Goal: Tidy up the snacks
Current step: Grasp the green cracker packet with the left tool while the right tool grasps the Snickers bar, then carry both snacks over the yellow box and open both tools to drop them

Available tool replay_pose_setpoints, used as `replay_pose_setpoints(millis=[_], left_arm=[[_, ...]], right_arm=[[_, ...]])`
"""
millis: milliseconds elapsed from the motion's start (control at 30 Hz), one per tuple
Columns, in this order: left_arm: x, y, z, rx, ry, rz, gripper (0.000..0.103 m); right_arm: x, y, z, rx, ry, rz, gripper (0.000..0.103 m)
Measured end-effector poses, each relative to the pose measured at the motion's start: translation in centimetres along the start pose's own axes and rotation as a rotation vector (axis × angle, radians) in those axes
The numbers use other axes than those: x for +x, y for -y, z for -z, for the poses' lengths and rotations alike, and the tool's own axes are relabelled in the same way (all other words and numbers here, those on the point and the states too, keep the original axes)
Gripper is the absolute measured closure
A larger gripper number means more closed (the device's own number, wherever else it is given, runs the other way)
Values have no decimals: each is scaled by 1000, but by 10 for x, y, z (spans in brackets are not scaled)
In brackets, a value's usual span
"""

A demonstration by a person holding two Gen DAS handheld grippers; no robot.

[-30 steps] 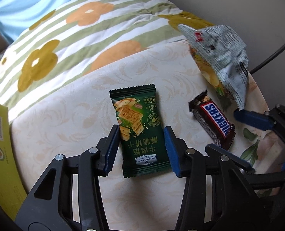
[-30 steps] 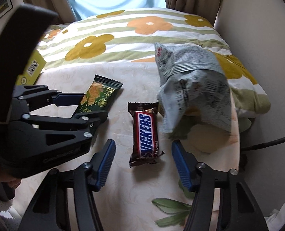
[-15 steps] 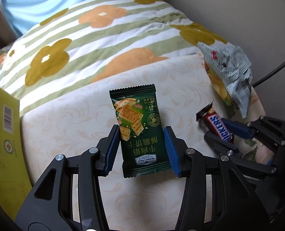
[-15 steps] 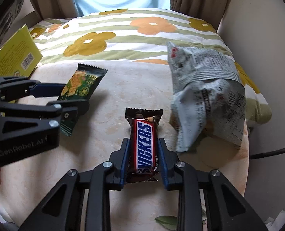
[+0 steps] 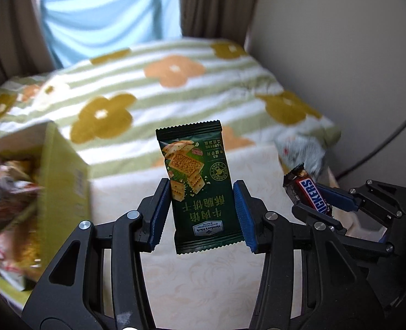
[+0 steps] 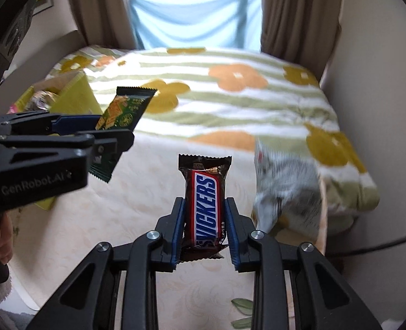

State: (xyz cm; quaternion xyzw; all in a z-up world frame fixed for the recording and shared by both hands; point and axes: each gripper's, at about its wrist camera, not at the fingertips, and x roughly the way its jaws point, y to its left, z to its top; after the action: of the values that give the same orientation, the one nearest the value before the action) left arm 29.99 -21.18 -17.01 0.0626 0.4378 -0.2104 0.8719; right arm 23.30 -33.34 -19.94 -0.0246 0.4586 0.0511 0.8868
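I am holding a snack in each tool, and both snacks are up in the air above the cream surface (image 5: 203,288).

My left tool (image 5: 200,214) is pinching the green cracker pack (image 5: 197,181) by its two long sides, near the bottom end. The pack is standing up tall between the blue pads, with its long way pointing away from me. Its writing is upside down to me. It is flat and shiny, with a picture of square crackers on it.

My right tool (image 6: 204,236) is squeezing the Snickers bar (image 6: 205,203) the same way, closed tight on its lower half. The bar is also standing up, long way pointing away from me. It is brown with a blue and red name on white.

The yellow box (image 5: 63,181) is sitting to the left of my left tool, just beside it. It is open on top and other snacks are showing inside, a bit blurry. I am thinking the box is where these go. My left tool is much nearer to it, so the green pack should go in first. My right tool has to cross over further.

The gray crinkly bag (image 6: 288,187) is lying to the right of my right tool, on the surface. Past it all, the flowery bed (image 6: 216,96) is stretching to the window.
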Motion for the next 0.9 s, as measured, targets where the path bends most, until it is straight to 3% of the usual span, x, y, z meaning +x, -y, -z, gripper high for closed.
replay_pose_setpoints(millis=[200, 400, 600, 900], left_arm=[[-63, -34, -15, -65, 111, -53, 60], [-99, -85, -11, -150, 157, -99, 60], [-123, -162, 11, -234, 145, -134, 60], [-131, -283, 44, -290, 79, -191, 60]], right_arm=[[-38, -26, -31, -62, 83, -38, 77], [-55, -67, -59, -135, 138, -84, 77], [-55, -126, -87, -185, 154, -142, 77], [-23, -222, -121, -159, 119, -249, 77]])
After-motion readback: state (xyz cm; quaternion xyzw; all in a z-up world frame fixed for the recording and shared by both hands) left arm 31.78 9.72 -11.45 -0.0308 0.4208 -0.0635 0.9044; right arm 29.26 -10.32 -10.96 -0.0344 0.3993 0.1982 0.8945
